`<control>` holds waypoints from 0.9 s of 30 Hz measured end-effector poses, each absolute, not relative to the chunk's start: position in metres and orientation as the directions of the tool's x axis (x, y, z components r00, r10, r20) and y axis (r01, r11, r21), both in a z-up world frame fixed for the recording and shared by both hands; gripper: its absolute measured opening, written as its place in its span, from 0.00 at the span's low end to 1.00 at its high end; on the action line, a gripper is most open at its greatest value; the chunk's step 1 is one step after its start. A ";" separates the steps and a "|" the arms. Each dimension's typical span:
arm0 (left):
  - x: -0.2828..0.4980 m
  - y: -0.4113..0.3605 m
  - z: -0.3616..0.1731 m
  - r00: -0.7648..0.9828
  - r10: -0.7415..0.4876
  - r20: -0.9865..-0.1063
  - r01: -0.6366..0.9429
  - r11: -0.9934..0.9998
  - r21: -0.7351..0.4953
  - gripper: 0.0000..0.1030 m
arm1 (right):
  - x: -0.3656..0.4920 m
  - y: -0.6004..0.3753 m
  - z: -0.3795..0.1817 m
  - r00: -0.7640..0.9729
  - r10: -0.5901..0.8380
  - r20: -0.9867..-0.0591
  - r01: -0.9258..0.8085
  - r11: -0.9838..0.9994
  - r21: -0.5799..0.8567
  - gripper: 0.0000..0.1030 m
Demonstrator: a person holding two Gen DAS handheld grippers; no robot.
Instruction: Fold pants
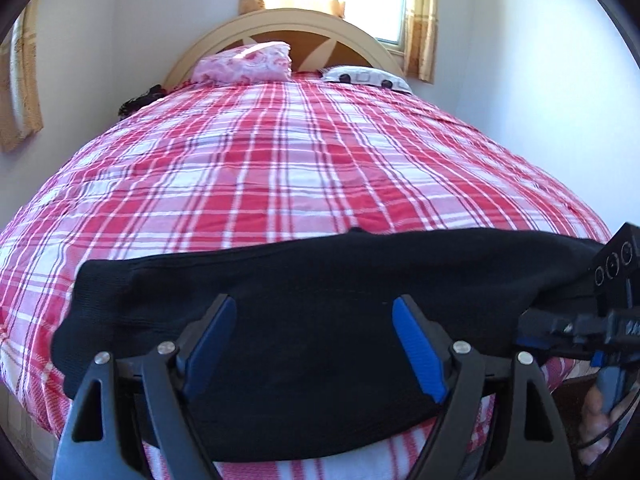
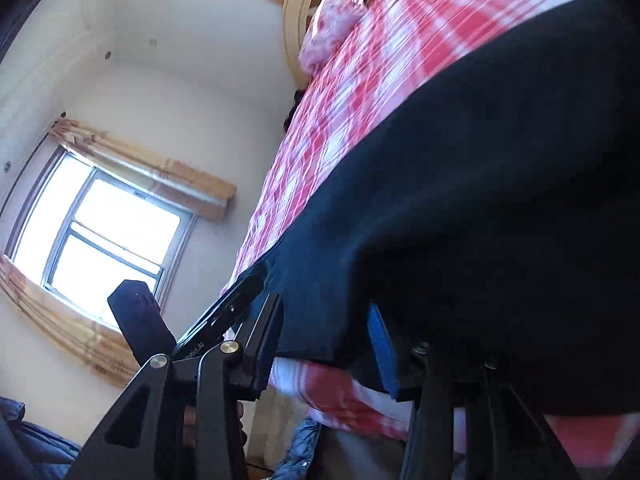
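Black pants (image 1: 320,300) lie along the bed's (image 1: 280,160) 6 o'clock edge; left gripper (image 1: 312,344) spread wide above them, right gripper (image 2: 324,344) apart, cloth between; bedspread beyond bare toward 12.

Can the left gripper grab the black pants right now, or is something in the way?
Probably yes. The left gripper stands open right over the black pants, which lie flat near the edge of the plaid bed. Nothing sits between its blue pads and the cloth.
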State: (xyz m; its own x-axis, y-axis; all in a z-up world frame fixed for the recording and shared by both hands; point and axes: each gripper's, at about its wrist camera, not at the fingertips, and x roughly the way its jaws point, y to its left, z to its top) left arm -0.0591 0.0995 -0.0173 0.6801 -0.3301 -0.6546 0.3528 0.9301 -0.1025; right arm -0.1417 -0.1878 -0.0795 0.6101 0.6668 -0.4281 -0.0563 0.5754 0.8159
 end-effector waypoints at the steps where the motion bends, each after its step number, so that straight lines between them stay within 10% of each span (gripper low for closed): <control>1: -0.058 0.106 -0.017 0.684 -0.329 -0.651 0.343 0.933 -0.111 0.83 | -0.138 -0.183 -0.078 0.601 0.657 -0.454 -0.062 0.605 0.794 0.44; 5: -0.056 0.126 -0.015 0.707 -0.308 -0.637 0.314 0.943 -0.108 0.86 | -0.123 -0.160 -0.083 0.528 0.715 -0.457 -0.096 0.585 0.805 0.06; 12: -0.040 0.146 -0.017 0.730 -0.250 -0.635 0.257 0.963 -0.084 0.86 | -0.131 -0.146 -0.084 0.480 0.796 -0.370 -0.117 0.476 0.872 0.06; 19: -0.022 0.147 -0.033 0.708 -0.129 -0.695 0.207 0.978 0.029 0.86 | -0.140 -0.151 -0.117 0.348 0.753 -0.558 0.052 0.579 0.814 0.17; 27: -0.007 0.129 -0.050 0.651 -0.052 -0.758 0.175 0.981 0.082 0.86 | -0.136 -0.211 -0.011 0.570 0.639 -0.517 -0.183 0.712 0.678 0.18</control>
